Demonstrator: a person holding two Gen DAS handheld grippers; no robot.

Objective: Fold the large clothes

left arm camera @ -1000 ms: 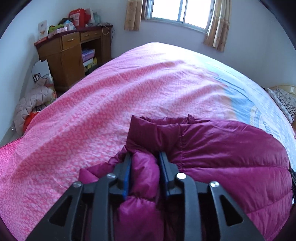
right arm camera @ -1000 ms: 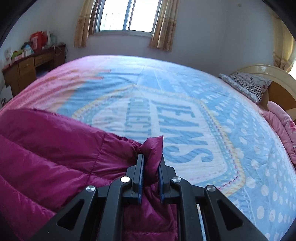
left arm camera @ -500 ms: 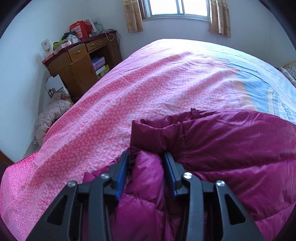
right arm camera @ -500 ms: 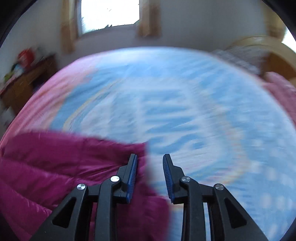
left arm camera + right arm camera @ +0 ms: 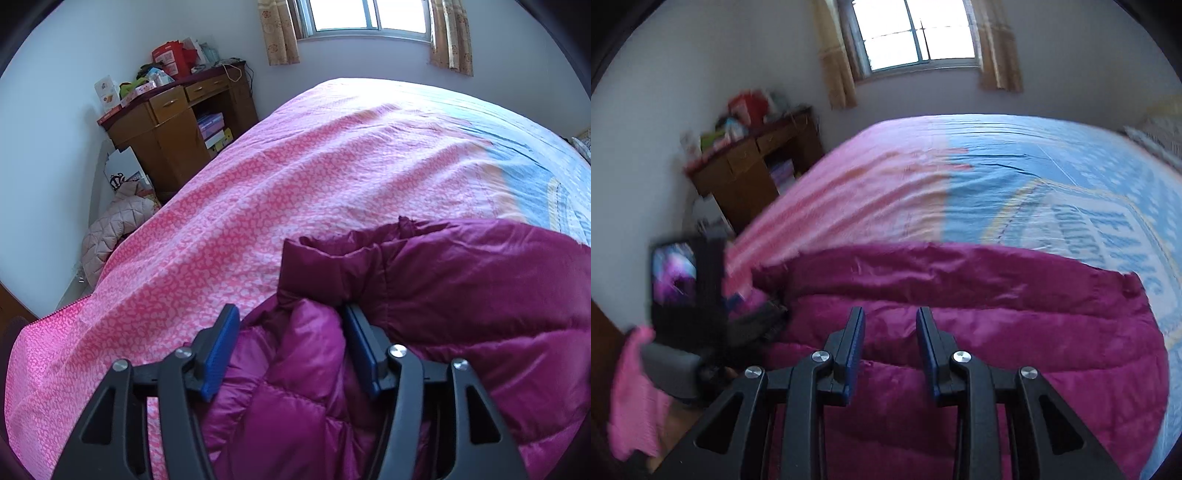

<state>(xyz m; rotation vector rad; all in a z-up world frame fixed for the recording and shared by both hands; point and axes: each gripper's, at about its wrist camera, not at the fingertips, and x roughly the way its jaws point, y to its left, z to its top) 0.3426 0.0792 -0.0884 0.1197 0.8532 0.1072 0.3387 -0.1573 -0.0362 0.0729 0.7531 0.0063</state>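
A magenta quilted down jacket [image 5: 461,295] lies folded on the bed at the near edge; it also shows in the right wrist view [image 5: 979,314]. My left gripper [image 5: 291,343] is open, its blue pads spread wide on either side of a puffed fold near the collar [image 5: 325,258], no longer pinching it. My right gripper [image 5: 890,343] is open and empty, hovering above the jacket's middle. The left gripper's body [image 5: 687,295] shows at the jacket's left end in the right wrist view.
The bed [image 5: 332,166] has a pink and blue cover [image 5: 1015,177]. A wooden desk [image 5: 177,125] with clutter stands at the left wall under the window. A pale pink quilted coat [image 5: 110,229] lies on the floor beside the bed. A pillow [image 5: 1160,140] sits far right.
My left gripper opened and let go of the jacket fold. My right gripper, after releasing the jacket's corner, swung left and now faces across the jacket.
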